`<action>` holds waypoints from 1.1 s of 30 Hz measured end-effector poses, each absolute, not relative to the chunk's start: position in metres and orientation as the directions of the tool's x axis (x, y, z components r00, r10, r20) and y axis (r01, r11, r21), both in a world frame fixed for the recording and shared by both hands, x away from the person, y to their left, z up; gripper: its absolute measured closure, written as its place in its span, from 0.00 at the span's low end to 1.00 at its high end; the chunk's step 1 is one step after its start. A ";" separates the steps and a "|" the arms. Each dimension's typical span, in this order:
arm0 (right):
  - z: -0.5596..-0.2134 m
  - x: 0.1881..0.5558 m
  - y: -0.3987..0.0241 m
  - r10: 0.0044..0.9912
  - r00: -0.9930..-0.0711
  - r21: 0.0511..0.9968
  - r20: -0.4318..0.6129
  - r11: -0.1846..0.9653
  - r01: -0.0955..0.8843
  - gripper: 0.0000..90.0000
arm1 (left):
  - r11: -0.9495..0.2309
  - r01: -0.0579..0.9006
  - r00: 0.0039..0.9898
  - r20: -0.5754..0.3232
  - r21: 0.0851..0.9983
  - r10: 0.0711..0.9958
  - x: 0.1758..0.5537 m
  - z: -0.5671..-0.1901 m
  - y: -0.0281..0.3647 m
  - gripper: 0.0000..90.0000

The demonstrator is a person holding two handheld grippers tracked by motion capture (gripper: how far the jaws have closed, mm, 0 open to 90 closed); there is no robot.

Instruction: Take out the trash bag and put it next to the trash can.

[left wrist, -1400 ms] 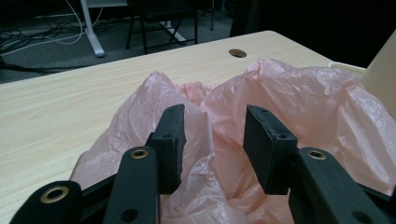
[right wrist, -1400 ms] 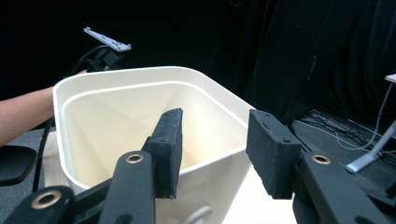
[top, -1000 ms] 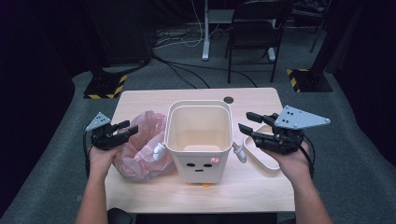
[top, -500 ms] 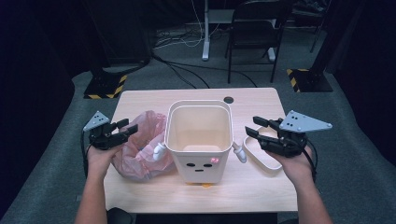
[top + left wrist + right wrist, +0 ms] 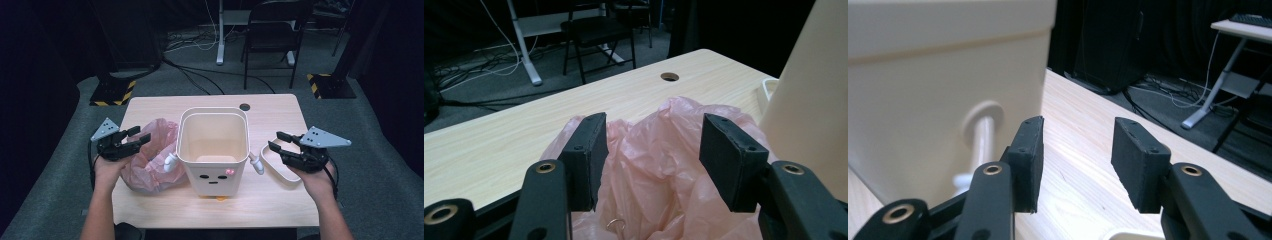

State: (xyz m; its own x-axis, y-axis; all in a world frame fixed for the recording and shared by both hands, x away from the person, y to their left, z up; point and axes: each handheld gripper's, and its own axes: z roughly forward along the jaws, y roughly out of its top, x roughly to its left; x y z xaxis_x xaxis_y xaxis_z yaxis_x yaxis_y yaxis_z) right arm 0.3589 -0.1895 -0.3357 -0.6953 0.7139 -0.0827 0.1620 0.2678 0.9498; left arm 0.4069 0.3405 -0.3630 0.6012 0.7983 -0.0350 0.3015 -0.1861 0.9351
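A cream bin (image 5: 215,172) with a small face and two peg arms stands in the middle of the table (image 5: 165,107). A crumpled pink plastic bag (image 5: 150,162) lies against its left side. My left gripper (image 5: 139,136) hovers over the bag. Its jaws have just been opening and the pads (image 5: 586,160) touch nothing; the bag (image 5: 659,170) lies below and beyond them. My right gripper (image 5: 275,140) is open above a shallow white tray (image 5: 274,169), right of the bin. It points at the bin wall (image 5: 923,100) and the peg arm (image 5: 982,135).
A round cable hole (image 5: 244,107) sits near the table's far edge. A black chair (image 5: 272,30), a desk leg and floor cables stand beyond the table. The bin wall (image 5: 809,100) rises close to the left gripper's right jaw.
My right gripper has sunk closer to the tray. The left gripper's jaws stand a little wider, and that hand has stayed in place.
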 end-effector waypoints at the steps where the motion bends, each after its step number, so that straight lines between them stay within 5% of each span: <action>1: -0.338 0.360 -0.191 0.716 -0.694 0.950 -0.079 0.265 0.166 0.61 | -0.187 0.299 0.603 -0.033 0.936 0.797 0.406 -0.362 0.340 0.50; 33: -0.423 0.376 -0.220 0.813 -0.580 0.922 -0.048 0.259 0.286 0.61 | -0.210 0.271 0.629 -0.008 0.939 0.777 0.396 -0.353 0.328 0.49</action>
State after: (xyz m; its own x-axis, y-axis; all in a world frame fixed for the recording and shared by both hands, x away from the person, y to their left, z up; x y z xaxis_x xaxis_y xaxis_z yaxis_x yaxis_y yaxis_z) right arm 0.3757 -0.2198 -0.4230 -0.5798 0.8133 -0.0485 0.2863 0.2591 0.9224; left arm 0.3961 0.3283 -0.3531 0.6293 0.7771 -0.0078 0.2713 -0.2102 0.9392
